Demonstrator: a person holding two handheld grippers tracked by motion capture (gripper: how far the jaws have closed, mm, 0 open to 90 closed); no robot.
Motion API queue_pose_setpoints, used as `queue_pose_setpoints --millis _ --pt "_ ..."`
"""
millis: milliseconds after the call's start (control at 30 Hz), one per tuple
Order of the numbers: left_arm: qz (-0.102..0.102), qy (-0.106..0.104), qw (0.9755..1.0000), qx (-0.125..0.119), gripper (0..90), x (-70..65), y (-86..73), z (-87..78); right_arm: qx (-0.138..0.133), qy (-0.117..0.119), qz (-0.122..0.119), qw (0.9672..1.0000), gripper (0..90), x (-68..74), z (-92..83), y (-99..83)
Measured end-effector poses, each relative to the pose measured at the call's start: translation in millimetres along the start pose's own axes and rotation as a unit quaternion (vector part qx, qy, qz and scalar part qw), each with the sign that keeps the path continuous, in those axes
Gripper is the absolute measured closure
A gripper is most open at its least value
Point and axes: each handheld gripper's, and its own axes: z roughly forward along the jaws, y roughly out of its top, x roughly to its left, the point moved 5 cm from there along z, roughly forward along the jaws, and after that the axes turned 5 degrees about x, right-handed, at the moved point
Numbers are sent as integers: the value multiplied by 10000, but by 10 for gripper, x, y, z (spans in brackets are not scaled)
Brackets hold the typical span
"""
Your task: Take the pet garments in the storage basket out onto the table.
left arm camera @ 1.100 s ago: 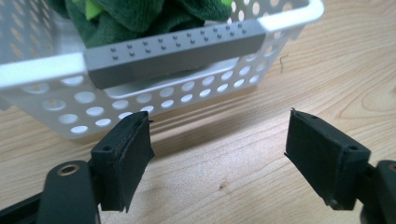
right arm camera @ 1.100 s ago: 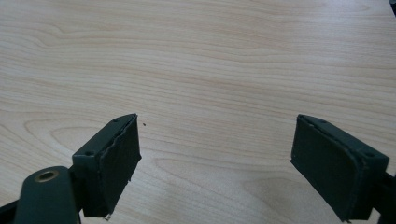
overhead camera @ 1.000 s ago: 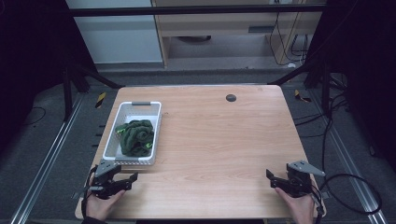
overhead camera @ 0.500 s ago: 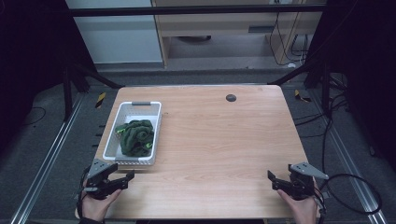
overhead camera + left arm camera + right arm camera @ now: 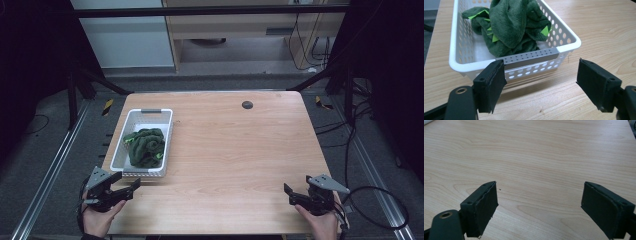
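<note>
- High view: a wooden table (image 5: 235,150) carries a white basket (image 5: 146,116) with holed walls at its left side, and a bundle of dark green cloth (image 5: 145,146) lies inside it.
- A small dark round spot (image 5: 247,104) sits on the tabletop toward the far edge, well apart from the basket.
- The left gripper (image 5: 131,185) is held in a hand (image 5: 97,220) at the near left corner, just beside the basket's near end, jaws spread wide and holding nothing.
- The right gripper (image 5: 289,194) sits at the near right corner over bare wood, held by the other hand (image 5: 320,225), jaws also wide apart and empty.
- Left gripper view: the basket's near wall, with a grey strip (image 5: 527,57) along its rim, stands just past the black jaws; the green cloth (image 5: 511,22) shows bright green patches.
- Right gripper view: the two black jaws stand far apart above plain wood grain (image 5: 536,157).
</note>
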Motion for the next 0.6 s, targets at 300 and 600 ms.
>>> queue_pose_setpoints --millis 300,600 --pt "24 -4 9999 -114 219 32 112 -71 19 13 -43 10000 133 16 9 -3" --pt "150 -48 9997 -202 214 -15 264 -82 27 17 -34 10000 129 17 15 -1"
